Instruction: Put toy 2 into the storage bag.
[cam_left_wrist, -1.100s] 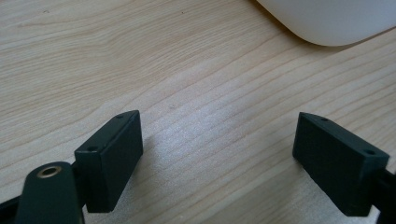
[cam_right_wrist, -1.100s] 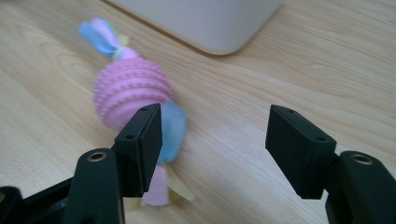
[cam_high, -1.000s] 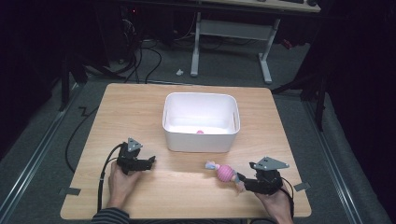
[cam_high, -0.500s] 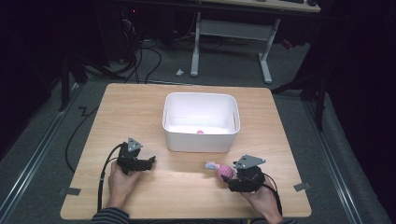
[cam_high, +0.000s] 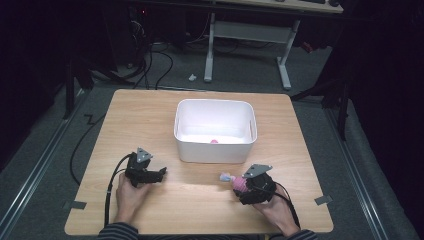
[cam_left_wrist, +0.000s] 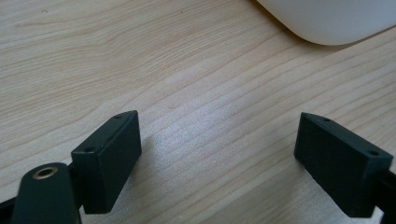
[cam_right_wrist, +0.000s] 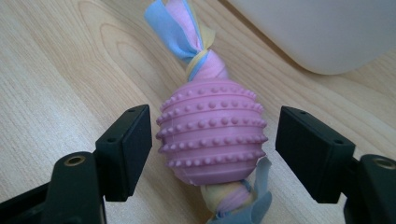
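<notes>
A pink studded rubber ball toy (cam_right_wrist: 212, 130) with knotted pastel cloth tails lies on the wooden table (cam_high: 200, 200), just in front of the white tub (cam_high: 215, 131). My right gripper (cam_right_wrist: 214, 151) is open, its jaws on either side of the ball with small gaps. From above, the toy (cam_high: 235, 182) shows at the right gripper (cam_high: 245, 186). My left gripper (cam_left_wrist: 229, 163) is open over bare wood, near the tub's corner (cam_left_wrist: 327, 21). In the high view the left gripper (cam_high: 159, 174) rests at the front left. A small pink object (cam_high: 214, 141) lies inside the tub.
The tub stands in the middle of the table. Beyond the far edge are a desk frame (cam_high: 245, 45) and cables (cam_high: 165, 60) on the dark floor. Tape marks (cam_high: 323, 200) sit near the table's front corners.
The right gripper has moved left toward the toy and now straddles the ball. The left gripper has stayed where it was.
</notes>
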